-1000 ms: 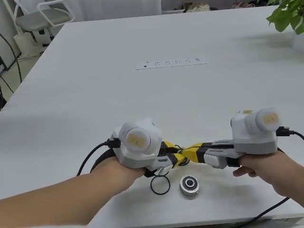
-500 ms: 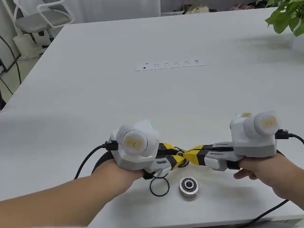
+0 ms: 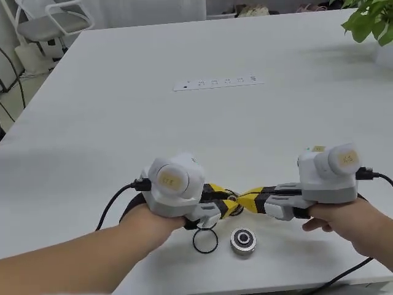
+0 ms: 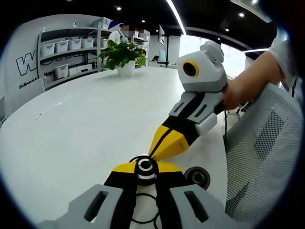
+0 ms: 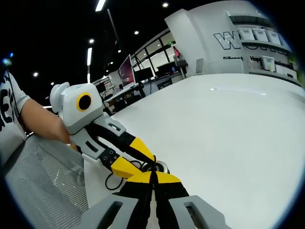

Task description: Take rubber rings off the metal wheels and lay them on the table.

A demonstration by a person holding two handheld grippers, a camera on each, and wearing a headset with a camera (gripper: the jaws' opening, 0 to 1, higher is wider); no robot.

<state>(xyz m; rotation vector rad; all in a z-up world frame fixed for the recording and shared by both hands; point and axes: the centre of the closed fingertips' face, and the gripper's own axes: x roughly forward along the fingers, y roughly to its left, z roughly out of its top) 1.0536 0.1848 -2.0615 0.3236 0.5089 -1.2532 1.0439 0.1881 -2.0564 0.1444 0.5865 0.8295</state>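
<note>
Close to the near edge of a white bench [image 3: 110,123], two hand-held grippers tip to tip. Left gripper [image 3: 226,208]: jaws clenched on a small metal wheel [image 4: 145,167]. Right gripper [image 3: 244,200]: jaws pinched shut on that wheel's black rubber ring [image 4: 134,159], with a strand drawn up from the rim. Just in front, flat on the bench, a bare second wheel [image 3: 244,239] beside a loose ring [image 3: 194,241], near each other but not touching.

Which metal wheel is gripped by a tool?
The wheel clamped in the left tool, with the right tool touching it; the other wheel lies free on the table.
</note>
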